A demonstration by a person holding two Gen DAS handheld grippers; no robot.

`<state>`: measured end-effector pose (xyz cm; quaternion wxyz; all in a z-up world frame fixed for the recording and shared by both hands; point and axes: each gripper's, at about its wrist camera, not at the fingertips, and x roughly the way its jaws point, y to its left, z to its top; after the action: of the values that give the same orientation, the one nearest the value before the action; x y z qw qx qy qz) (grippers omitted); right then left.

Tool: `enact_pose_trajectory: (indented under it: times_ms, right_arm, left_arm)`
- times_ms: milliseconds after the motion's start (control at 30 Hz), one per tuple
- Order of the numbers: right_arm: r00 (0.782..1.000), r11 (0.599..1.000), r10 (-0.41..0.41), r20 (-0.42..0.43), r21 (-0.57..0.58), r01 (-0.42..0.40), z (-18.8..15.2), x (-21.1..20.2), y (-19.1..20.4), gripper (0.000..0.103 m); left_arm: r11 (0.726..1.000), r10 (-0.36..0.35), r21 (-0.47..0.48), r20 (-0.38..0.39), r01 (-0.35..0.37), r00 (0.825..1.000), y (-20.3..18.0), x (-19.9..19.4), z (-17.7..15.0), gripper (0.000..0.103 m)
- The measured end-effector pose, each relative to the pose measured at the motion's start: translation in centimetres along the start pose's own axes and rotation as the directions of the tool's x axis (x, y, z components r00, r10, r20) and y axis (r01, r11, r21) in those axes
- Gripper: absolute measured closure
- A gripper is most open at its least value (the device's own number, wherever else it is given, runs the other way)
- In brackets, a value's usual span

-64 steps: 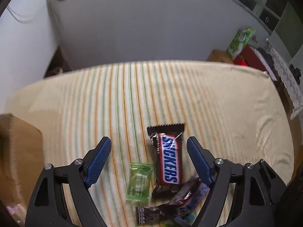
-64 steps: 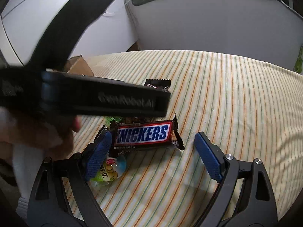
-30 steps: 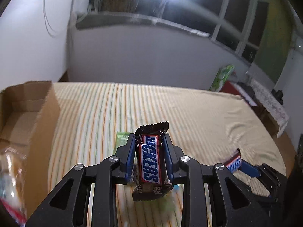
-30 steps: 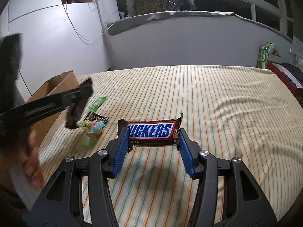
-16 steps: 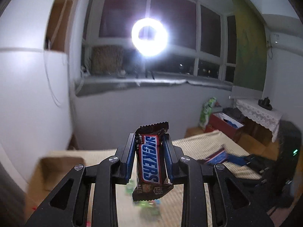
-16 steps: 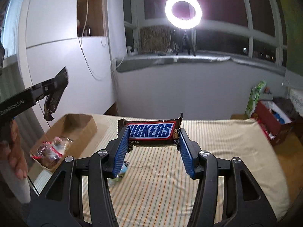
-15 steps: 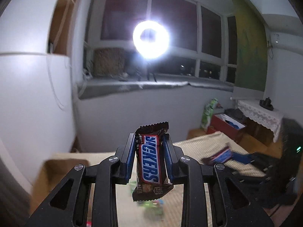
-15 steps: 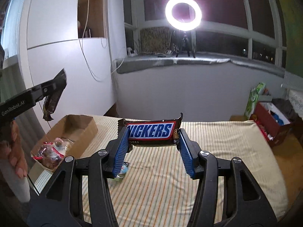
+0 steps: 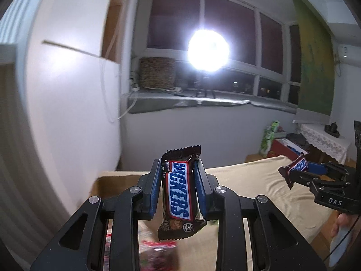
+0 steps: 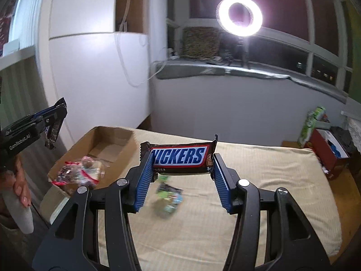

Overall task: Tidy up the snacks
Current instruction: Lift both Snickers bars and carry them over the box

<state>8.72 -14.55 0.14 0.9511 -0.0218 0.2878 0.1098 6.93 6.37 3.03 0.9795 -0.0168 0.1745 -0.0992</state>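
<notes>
While raised, both tongs tilted down — gripping Snickers bars

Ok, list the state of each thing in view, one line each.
Left gripper: shut on a Snickers bar.
Left Snickers bar: held upright, off the bed.
Right gripper: shut on a Snickers bar.
Right Snickers bar: held crosswise by its ends.
Box: open, a snack bag inside.
Loose snacks: lying on the bed.
Ring light: on.

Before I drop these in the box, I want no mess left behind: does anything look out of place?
Yes. A few small snack packets lie loose on the bed, outside the cardboard box. Both Snickers bars are firmly clamped in the left gripper and right gripper, undamaged.
</notes>
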Motion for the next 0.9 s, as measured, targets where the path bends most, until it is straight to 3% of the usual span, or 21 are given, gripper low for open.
enact_pose_trajectory:
  times_ms: [200, 433, 700, 900]
  right_arm:
    - [0.993, 0.989, 0.115, -0.027, -0.087, -0.117, 1.1, 3.5, 7.2, 0.049]
    - [0.97, 0.955, 0.239, -0.045, -0.168, -0.243, 2.2, 5.9, 13.7, 0.049]
    - [0.964, 0.937, 0.257, -0.064, -0.229, -0.265, 4.3, 8.6, 16.1, 0.049]
    - [0.954, 0.927, 0.254, -0.158, -0.24, -0.287, 3.5, 14.1, 16.9, 0.048]
  left_arm:
    - [0.996, 0.084, -0.039, -0.022, -0.085, 0.996, 5.2, -1.2, -1.7, 0.077]
    - [0.981, 0.171, -0.088, -0.05, -0.175, 0.984, 9.8, -2.7, -2.7, 0.077]
    - [0.985, 0.142, -0.095, -0.023, -0.144, 0.99, 9.5, -2.4, -0.2, 0.076]
    - [0.987, 0.116, -0.094, -0.112, -0.127, 0.987, 10.0, 3.4, 0.1, 0.076]
